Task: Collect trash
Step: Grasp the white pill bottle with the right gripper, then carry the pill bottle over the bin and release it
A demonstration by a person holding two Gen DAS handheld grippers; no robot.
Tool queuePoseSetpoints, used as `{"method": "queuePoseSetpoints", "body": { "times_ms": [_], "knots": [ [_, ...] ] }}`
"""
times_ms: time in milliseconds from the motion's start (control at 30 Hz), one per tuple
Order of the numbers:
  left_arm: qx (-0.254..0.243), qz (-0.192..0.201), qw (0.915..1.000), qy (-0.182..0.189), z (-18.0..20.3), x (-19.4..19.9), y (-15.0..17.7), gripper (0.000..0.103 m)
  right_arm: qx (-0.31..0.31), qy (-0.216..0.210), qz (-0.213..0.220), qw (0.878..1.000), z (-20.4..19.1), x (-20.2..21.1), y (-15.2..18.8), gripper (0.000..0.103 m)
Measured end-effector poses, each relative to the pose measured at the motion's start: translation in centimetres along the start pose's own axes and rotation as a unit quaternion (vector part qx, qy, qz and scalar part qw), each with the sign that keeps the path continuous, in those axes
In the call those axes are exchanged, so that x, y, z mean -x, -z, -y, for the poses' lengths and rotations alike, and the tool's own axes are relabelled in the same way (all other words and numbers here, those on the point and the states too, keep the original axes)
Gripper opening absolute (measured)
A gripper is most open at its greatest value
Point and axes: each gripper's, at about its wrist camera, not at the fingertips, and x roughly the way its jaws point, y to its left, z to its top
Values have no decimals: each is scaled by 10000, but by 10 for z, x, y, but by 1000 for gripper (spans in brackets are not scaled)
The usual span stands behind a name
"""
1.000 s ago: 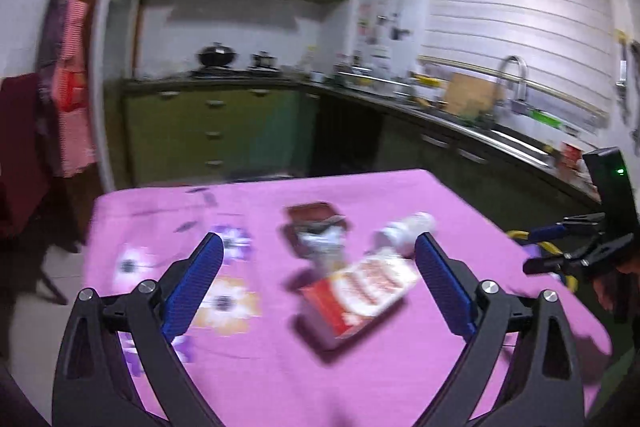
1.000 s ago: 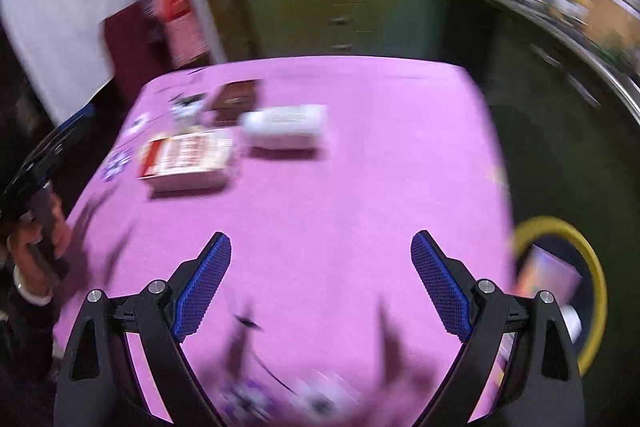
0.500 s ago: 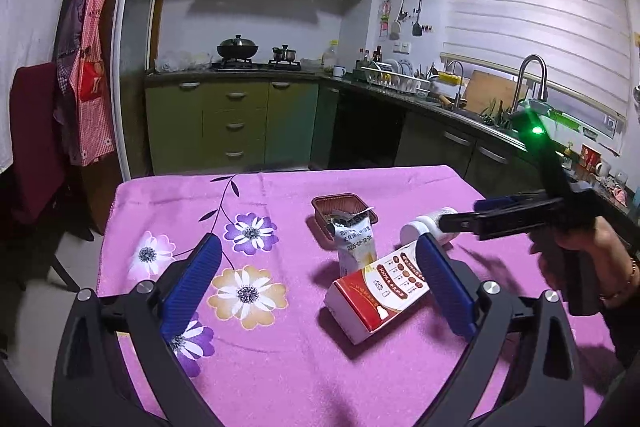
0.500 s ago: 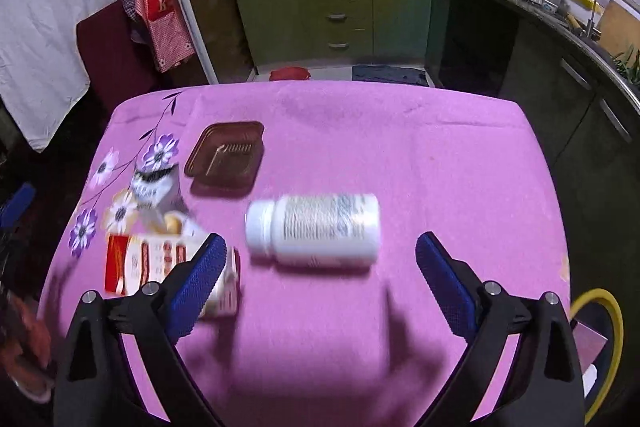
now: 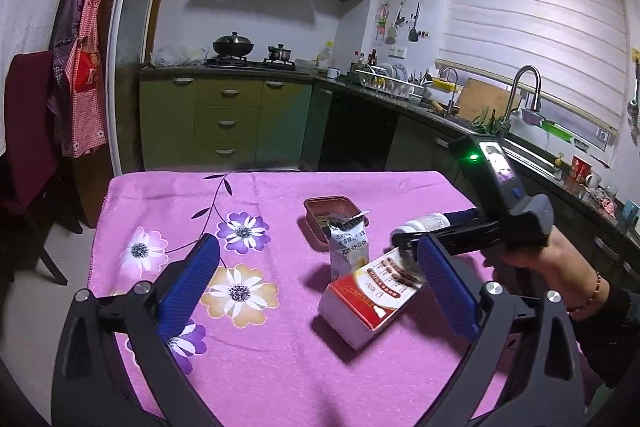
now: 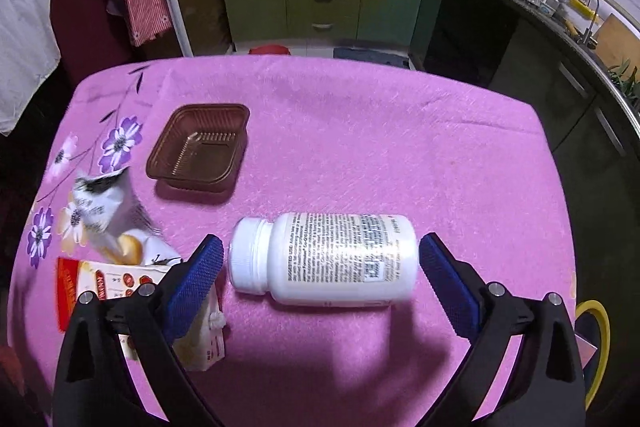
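A white pill bottle (image 6: 324,259) lies on its side on the pink tablecloth (image 6: 360,131). My right gripper (image 6: 320,267) is open with its fingers on either side of the bottle, cap towards the left finger; I cannot tell whether they touch it. A red and white carton (image 5: 370,301) lies left of the bottle, with a crumpled white snack bag (image 5: 348,245) and an empty brown plastic tray (image 5: 332,213) behind it. The carton (image 6: 136,291), bag (image 6: 104,211) and tray (image 6: 200,147) also show in the right wrist view. My left gripper (image 5: 316,275) is open and empty, above the table in front of the carton.
A yellow-rimmed bin (image 6: 592,331) stands on the floor past the table's right edge. Green kitchen cabinets (image 5: 228,123) and a counter with a sink (image 5: 520,147) run behind and to the right. A dark red chair (image 5: 28,131) stands at the left.
My right gripper has moved forward and down across the table until its fingers flank the pill bottle. My left gripper has stayed roughly in place in front of the carton.
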Motion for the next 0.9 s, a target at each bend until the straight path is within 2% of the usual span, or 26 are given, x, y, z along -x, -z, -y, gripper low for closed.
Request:
{"method": "queuePoseSetpoints", "body": {
  "times_ms": [100,133,367,600,767,900],
  "knots": [
    [-11,-27,10000,40,2,-1,1,95,-50,50,-6,10000,0,-5,-1,93],
    [-16,-35,10000,47,3,-1,1,95,-59,69,-22,10000,1,-5,-1,83],
    [-76,-75,9999,80,7,-4,3,95,-205,-41,39,9998,15,5,5,83],
    [-111,-107,9998,110,9,-6,4,95,-342,-118,518,9980,36,62,27,83],
    [-193,-139,9997,101,13,-8,6,96,-643,177,802,9945,85,116,62,83],
    [-234,-194,9995,100,14,-11,7,96,-1074,711,749,9888,149,146,99,83]
  ]
}}
